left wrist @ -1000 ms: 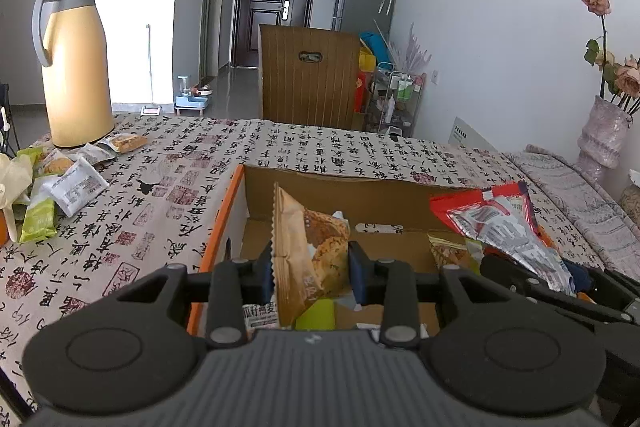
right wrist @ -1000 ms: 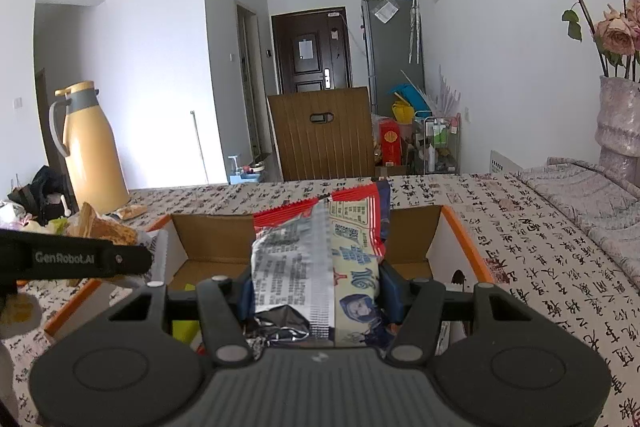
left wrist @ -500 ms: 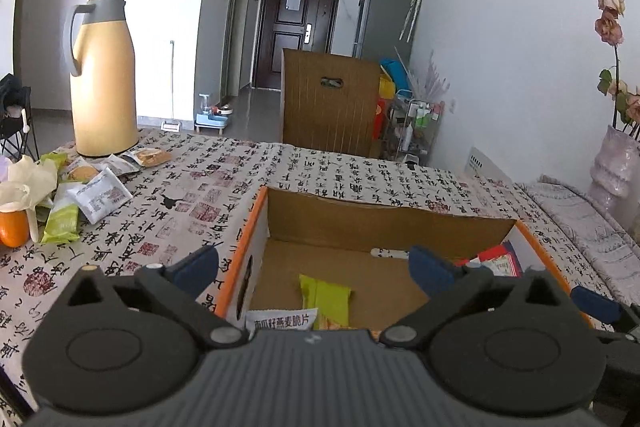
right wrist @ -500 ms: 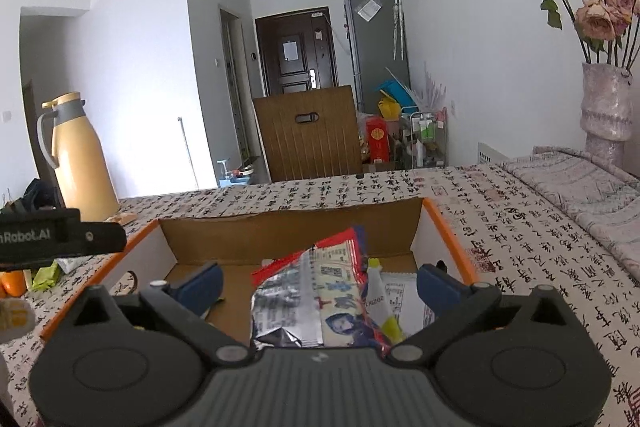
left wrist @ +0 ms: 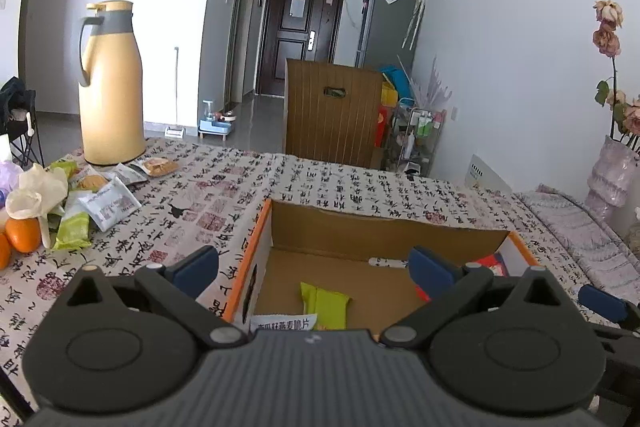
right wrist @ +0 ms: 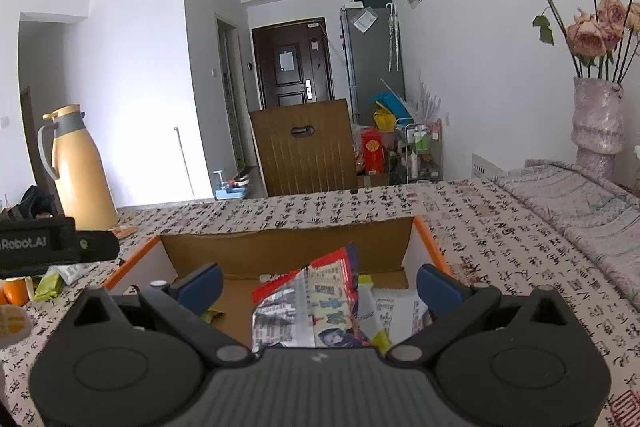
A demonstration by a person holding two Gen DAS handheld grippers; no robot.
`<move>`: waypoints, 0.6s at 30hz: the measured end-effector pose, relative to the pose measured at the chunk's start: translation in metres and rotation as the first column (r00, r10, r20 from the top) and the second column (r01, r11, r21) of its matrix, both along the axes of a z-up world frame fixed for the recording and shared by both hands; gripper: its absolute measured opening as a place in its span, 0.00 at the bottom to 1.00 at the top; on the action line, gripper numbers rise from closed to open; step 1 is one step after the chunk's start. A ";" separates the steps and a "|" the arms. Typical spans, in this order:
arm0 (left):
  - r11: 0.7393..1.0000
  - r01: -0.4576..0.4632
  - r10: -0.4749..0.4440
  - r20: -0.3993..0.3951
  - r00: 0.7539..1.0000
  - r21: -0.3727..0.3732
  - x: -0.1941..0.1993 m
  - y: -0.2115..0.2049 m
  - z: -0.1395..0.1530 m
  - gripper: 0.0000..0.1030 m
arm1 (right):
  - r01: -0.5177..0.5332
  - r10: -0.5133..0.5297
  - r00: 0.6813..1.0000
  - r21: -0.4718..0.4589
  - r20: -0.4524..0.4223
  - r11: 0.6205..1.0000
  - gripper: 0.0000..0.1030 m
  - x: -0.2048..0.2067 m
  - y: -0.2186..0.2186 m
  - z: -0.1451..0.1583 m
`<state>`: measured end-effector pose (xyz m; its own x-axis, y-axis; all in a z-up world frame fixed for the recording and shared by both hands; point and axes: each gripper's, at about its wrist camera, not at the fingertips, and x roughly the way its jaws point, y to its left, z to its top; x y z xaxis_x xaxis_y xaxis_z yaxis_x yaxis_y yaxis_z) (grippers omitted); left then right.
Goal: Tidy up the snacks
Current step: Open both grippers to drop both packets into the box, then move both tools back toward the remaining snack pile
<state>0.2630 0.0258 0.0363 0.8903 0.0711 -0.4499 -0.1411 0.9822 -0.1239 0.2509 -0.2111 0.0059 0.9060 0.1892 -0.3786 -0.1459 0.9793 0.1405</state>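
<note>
Cardboard box [left wrist: 384,227] holds dropped packets; both tools, left [left wrist: 314,269] and right [right wrist: 318,285], gape empty. Next: fetch desk snacks [left wrist: 92,197], gripping packet edges.

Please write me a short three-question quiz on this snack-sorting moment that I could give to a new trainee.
1. True or false: the left gripper is clamped on a snack packet.
2. Multiple choice: where does the red and silver packet lie? A) beside the yellow thermos B) inside the cardboard box C) between the right gripper's fingers, squeezed
3. Fill in: the loose snacks still to be sorted lie on the tablecloth near the ____ thermos.

Key
1. False: its jaws stand wide apart with nothing between them.
2. B: it lies in the box, and the right gripper's jaws are spread clear of it.
3. Yellow.
</note>
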 end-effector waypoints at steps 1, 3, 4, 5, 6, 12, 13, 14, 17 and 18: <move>1.000 0.001 -0.001 0.003 1.000 0.003 -0.002 -0.001 0.002 1.00 | 0.001 -0.001 1.000 -0.003 0.002 1.000 1.00 -0.002 -0.001 0.001; 1.000 0.003 -0.003 0.011 1.000 0.009 -0.007 -0.002 0.006 1.00 | 0.003 -0.003 1.000 -0.009 0.008 1.000 1.00 -0.007 -0.002 0.004; 1.000 0.003 -0.003 0.013 1.000 0.012 -0.009 -0.002 0.007 1.00 | 0.003 -0.003 1.000 -0.012 0.009 1.000 1.00 -0.009 -0.003 0.005; 1.000 0.004 -0.004 0.014 1.000 0.016 -0.012 -0.003 0.008 1.00 | 0.004 -0.004 1.000 -0.015 0.010 1.000 1.00 -0.013 -0.004 0.006; 1.000 0.006 -0.006 0.015 1.000 0.019 -0.014 -0.003 0.009 1.00 | 0.005 -0.005 1.000 -0.018 0.011 1.000 1.00 -0.016 -0.006 0.008; 0.999 0.014 -0.014 0.016 1.000 0.039 -0.030 -0.008 0.012 1.00 | 0.020 -0.019 1.000 -0.036 0.020 0.999 1.00 -0.034 -0.023 0.011; 0.999 0.014 -0.014 0.016 1.000 0.044 -0.033 -0.008 0.012 1.00 | 0.022 -0.021 1.000 -0.040 0.020 0.999 1.00 -0.038 -0.027 0.011; 0.999 0.014 -0.015 0.016 1.000 0.048 -0.036 -0.009 0.012 1.00 | 0.023 -0.022 1.000 -0.043 0.020 0.999 1.00 -0.041 -0.030 0.011; 0.998 0.014 -0.014 0.009 1.000 0.053 -0.044 -0.009 0.011 1.00 | 0.031 -0.030 0.999 -0.059 0.017 0.998 1.00 -0.051 -0.040 0.010; 0.998 0.013 -0.014 0.006 1.000 0.055 -0.046 -0.009 0.010 1.00 | 0.033 -0.032 0.999 -0.065 0.014 0.997 1.00 -0.054 -0.044 0.009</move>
<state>0.2168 0.0169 0.0467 0.8943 0.0834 -0.4396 -0.1271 0.9894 -0.0708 0.1966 -0.2547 0.0145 0.9162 0.1348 -0.3774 -0.1153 0.9906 0.0741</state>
